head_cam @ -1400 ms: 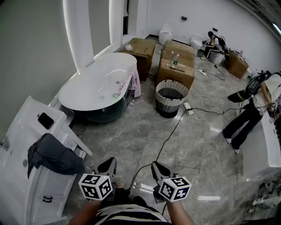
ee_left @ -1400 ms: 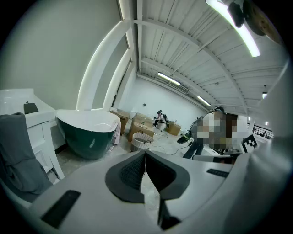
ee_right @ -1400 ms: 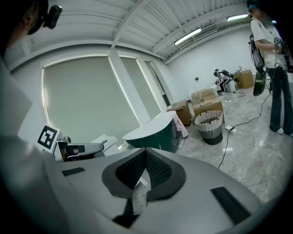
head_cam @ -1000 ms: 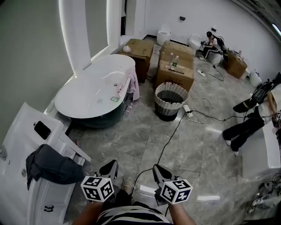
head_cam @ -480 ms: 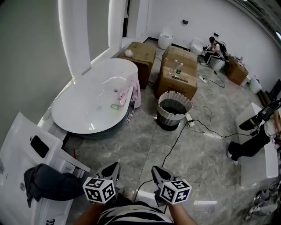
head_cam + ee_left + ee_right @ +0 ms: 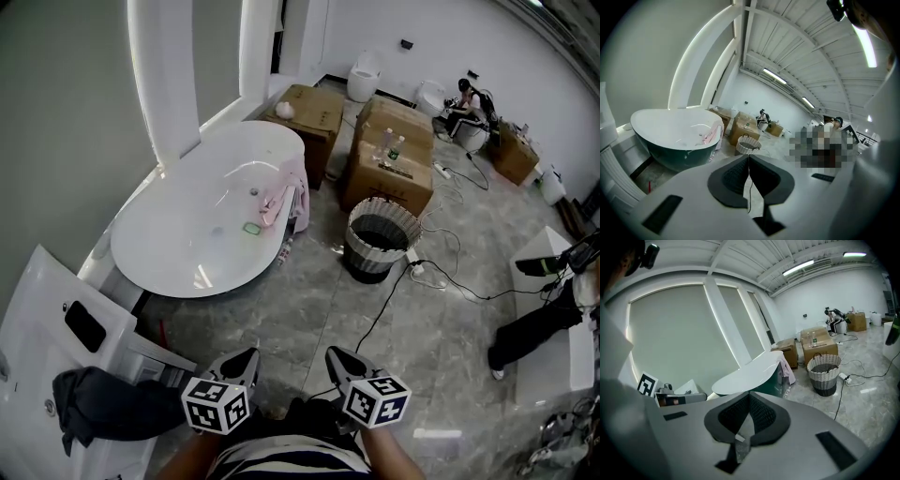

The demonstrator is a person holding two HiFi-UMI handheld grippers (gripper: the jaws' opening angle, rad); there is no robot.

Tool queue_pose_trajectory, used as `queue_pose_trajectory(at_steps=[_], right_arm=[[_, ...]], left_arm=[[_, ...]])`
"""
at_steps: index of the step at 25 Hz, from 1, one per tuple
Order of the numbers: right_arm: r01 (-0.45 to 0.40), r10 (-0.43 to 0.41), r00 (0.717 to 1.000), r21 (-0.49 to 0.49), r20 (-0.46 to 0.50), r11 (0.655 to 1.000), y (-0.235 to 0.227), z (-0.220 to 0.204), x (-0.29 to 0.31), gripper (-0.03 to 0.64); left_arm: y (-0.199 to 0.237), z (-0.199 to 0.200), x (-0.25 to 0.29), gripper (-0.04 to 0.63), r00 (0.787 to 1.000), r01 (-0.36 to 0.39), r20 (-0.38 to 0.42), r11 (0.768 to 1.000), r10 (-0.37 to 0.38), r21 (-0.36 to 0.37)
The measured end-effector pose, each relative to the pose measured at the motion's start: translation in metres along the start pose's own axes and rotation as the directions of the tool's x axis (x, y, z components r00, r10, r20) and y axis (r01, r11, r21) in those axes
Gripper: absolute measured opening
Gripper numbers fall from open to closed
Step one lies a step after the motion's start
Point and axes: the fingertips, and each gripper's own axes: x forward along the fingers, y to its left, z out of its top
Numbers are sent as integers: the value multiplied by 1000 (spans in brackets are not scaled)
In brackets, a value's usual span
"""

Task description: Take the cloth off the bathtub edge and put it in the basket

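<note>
Pink cloth (image 6: 285, 200): hangs on edge of white oval bathtub (image 6: 141, 270), well ahead of both tongs, near round woven basket (image 6: 375, 258). Left tongs (image 6: 242, 361) and right tongs (image 6: 339, 363): closed, empty, side by side.

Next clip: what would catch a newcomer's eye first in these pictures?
The big white bathtub fills the left-centre of the head view, with a pink cloth draped over its right edge. To its right a woven basket stands on the floor. The left gripper and right gripper sit shut and empty at the bottom edge, well short of both.
</note>
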Motion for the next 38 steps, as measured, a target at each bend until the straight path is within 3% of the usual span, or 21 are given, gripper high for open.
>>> queue_pose_trajectory(at_steps=[5,11,14,23,31,38], right_arm=[[10,-10,1000,7,-14,1000,-10,9,13,26],[6,-5,999,8,-35,1000,-30,21,39,26],[-1,1,999,2,-38,1000,-46,33,56,26],[-46,47,998,21,-49,999,-98,93,108,26],[-70,71,996,28,-58,997,-148,144,158,26],[-108,108,990,0,-89,994,-177,170,193,26]], left_arm=[[3,10,20,17,1000,11,-4,1000,-12,-16],[0,26,53,17,993,114,16,992,-114,-47],[5,37,75,17,992,126,34,989,-124,-73],[10,76,151,18,995,89,-37,993,-92,-77],[21,121,221,17,999,20,-41,1000,-19,12],[33,153,274,17,1000,-19,7,1000,19,-5]])
